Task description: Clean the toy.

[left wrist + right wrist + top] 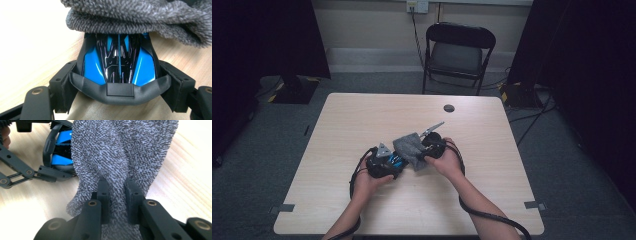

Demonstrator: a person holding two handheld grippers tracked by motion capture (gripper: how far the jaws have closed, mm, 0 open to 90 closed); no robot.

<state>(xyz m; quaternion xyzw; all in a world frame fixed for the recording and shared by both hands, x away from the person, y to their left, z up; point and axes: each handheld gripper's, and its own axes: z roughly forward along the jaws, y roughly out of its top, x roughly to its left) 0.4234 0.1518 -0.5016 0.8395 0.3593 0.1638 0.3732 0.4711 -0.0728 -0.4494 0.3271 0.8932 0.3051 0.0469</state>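
Observation:
Near the middle of the table (362, 115) my left gripper (393, 163) is shut on a glossy blue and black toy car (398, 161). In the left gripper view its pads press on both sides of the car (118, 62). A grey fluffy cloth (409, 146) drapes over the car's far end (130, 17). My right gripper (424, 152) is shut on that cloth (120, 152), a fold pinched between its jaws (117, 187). In the right gripper view the car (61, 147) sits partly hidden behind the cloth, with one of the left gripper's fingers (47, 173) beside it.
A small dark round disc (449, 108) lies at the table's far side. A black folding chair (457, 52) stands behind the table. Grey tape marks sit near the front corners (286, 207). Cables trail from both grippers off the near edge.

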